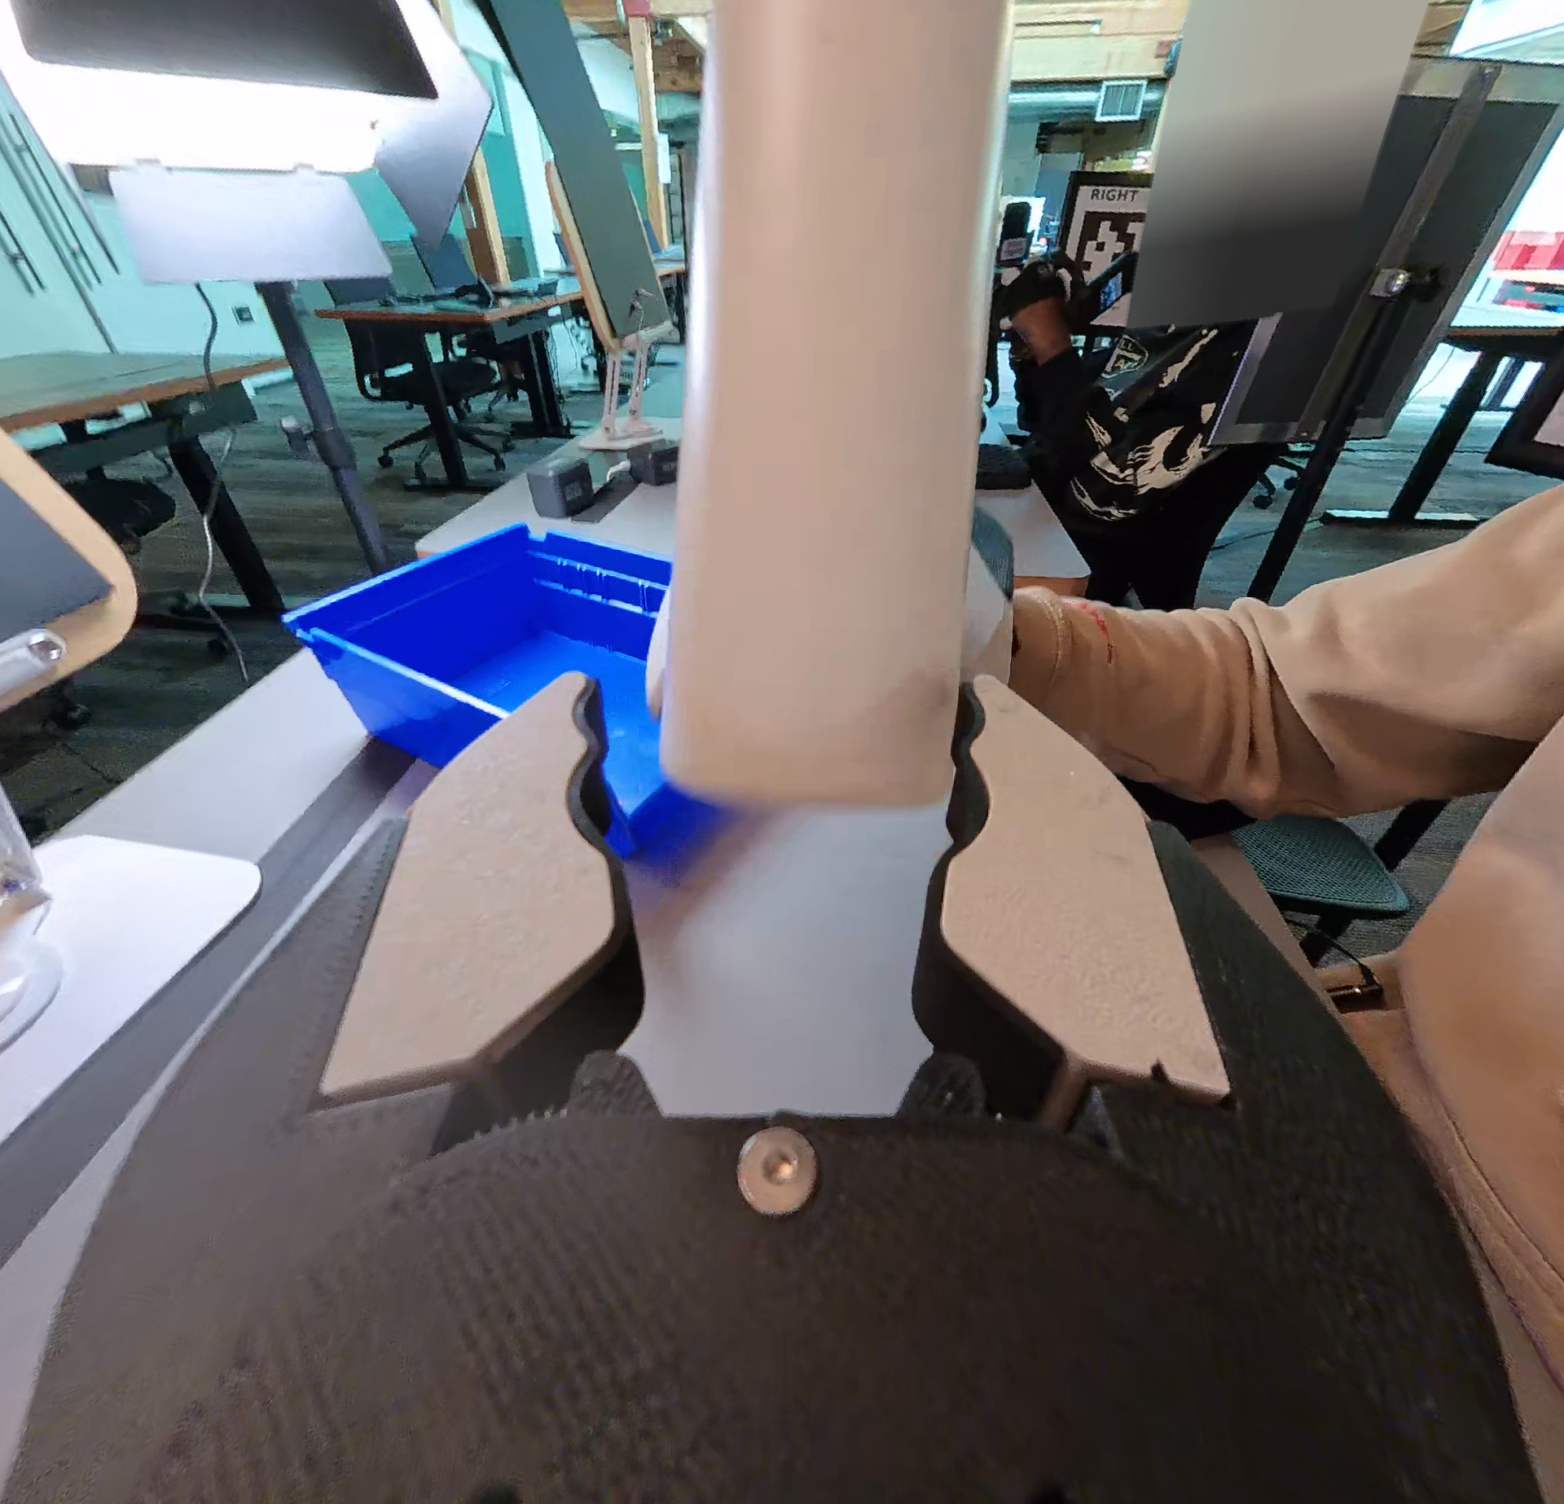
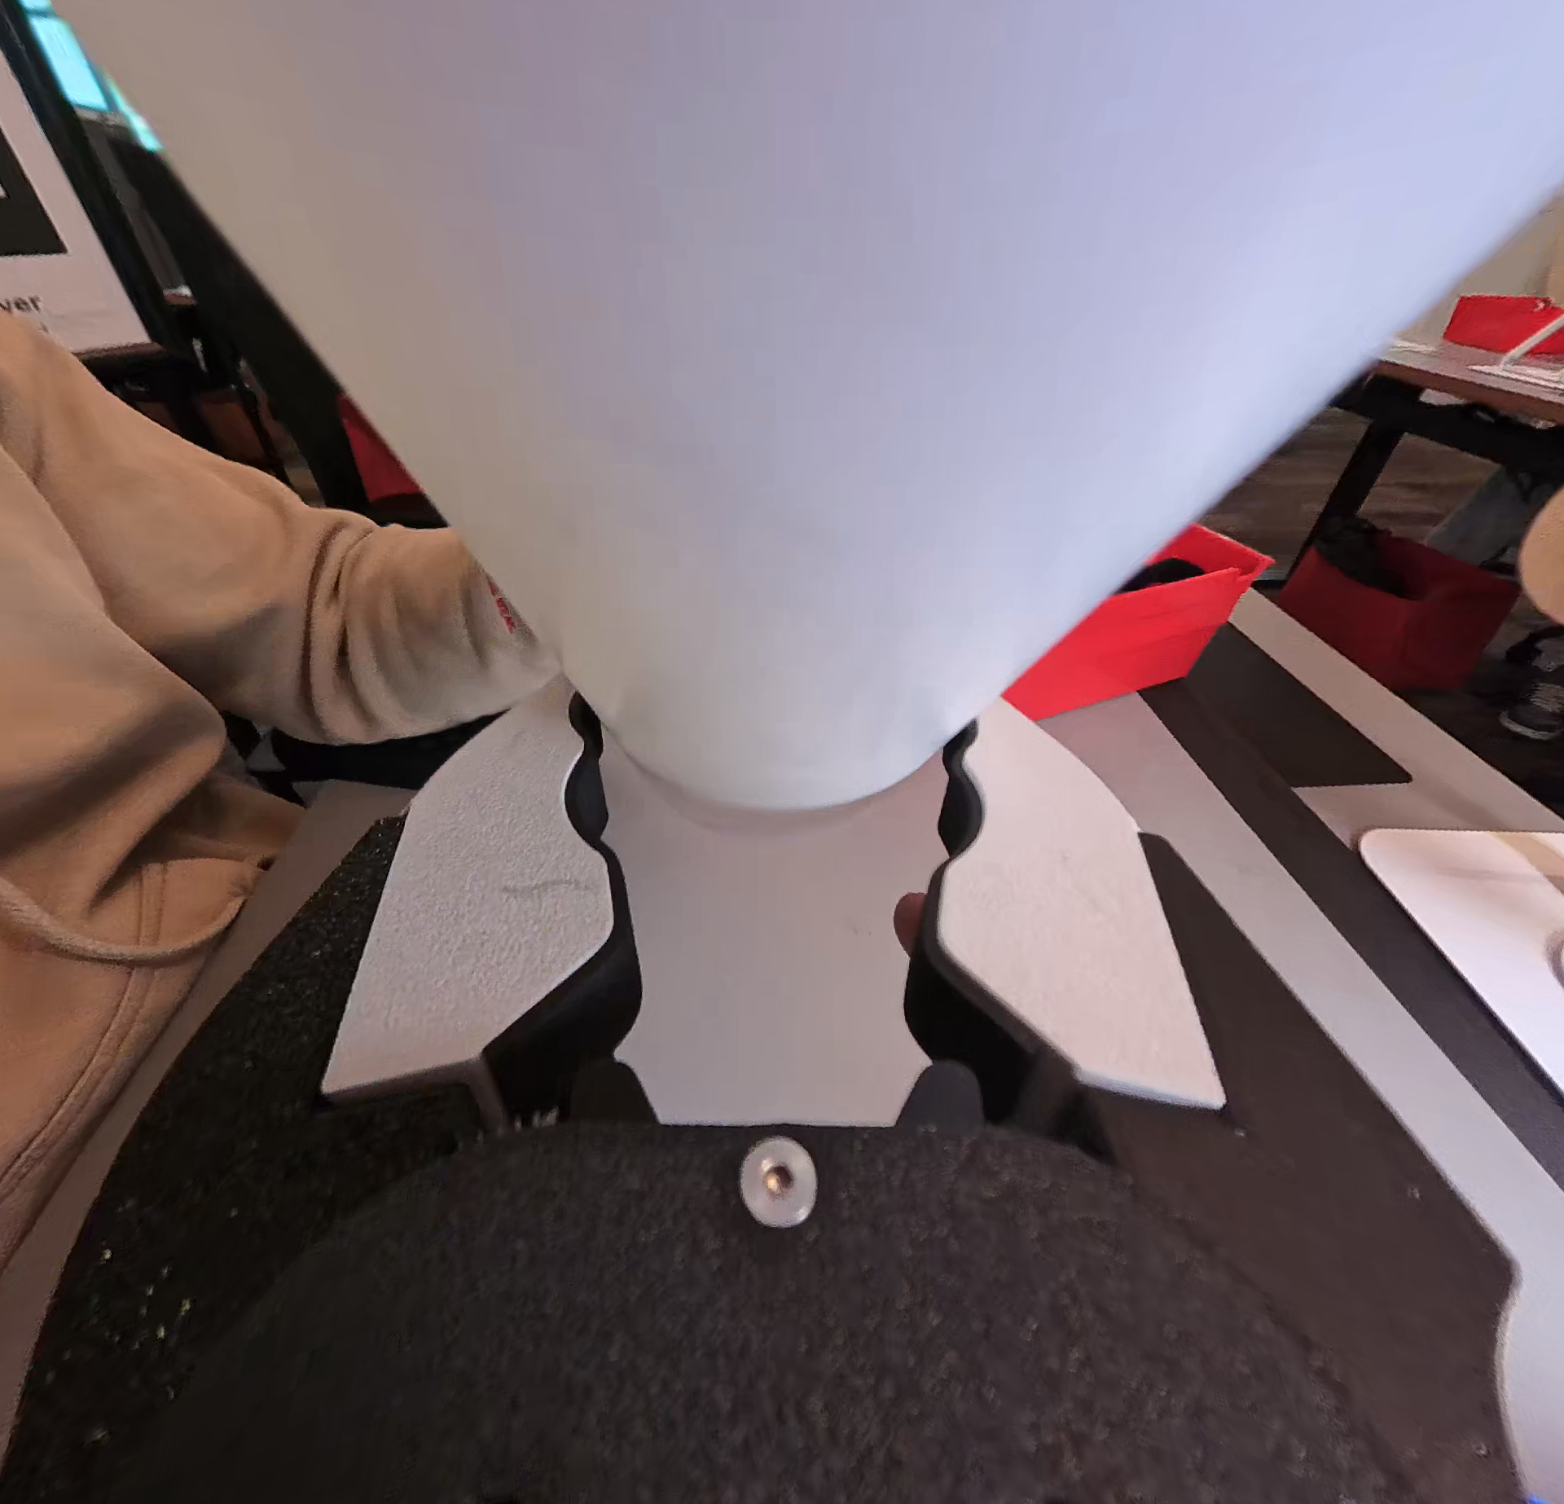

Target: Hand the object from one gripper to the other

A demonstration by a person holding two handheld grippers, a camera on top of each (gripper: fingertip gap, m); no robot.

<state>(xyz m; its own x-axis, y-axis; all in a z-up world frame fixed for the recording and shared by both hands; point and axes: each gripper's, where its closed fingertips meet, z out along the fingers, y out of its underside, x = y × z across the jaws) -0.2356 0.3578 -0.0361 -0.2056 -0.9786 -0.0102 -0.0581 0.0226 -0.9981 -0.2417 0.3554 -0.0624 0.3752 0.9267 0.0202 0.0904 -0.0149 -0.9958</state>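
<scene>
A tall white cylinder [image 1: 838,363] stands upright between the fingers of my left gripper [image 1: 774,685]. It lies against the right finger, and a gap shows between it and the left finger [image 1: 508,828], so the left jaws are open around it. In the right wrist view the cylinder [image 2: 762,321] fills the upper frame and leans toward the camera. Its lower end sits between the tips of my right gripper [image 2: 774,727] and touches both fingers, so the right gripper is shut on it. Most of the right gripper is hidden behind the cylinder in the left wrist view.
An empty blue bin [image 1: 406,659] sits on the grey table [image 1: 779,955] just beyond the left fingers. A red bin [image 2: 1134,634] stands at the table's far edge. A tan sleeve [image 1: 1227,685] reaches in from the right. A white stand base [image 2: 1481,913] lies at the right. The grippers are tip to tip, or close to it.
</scene>
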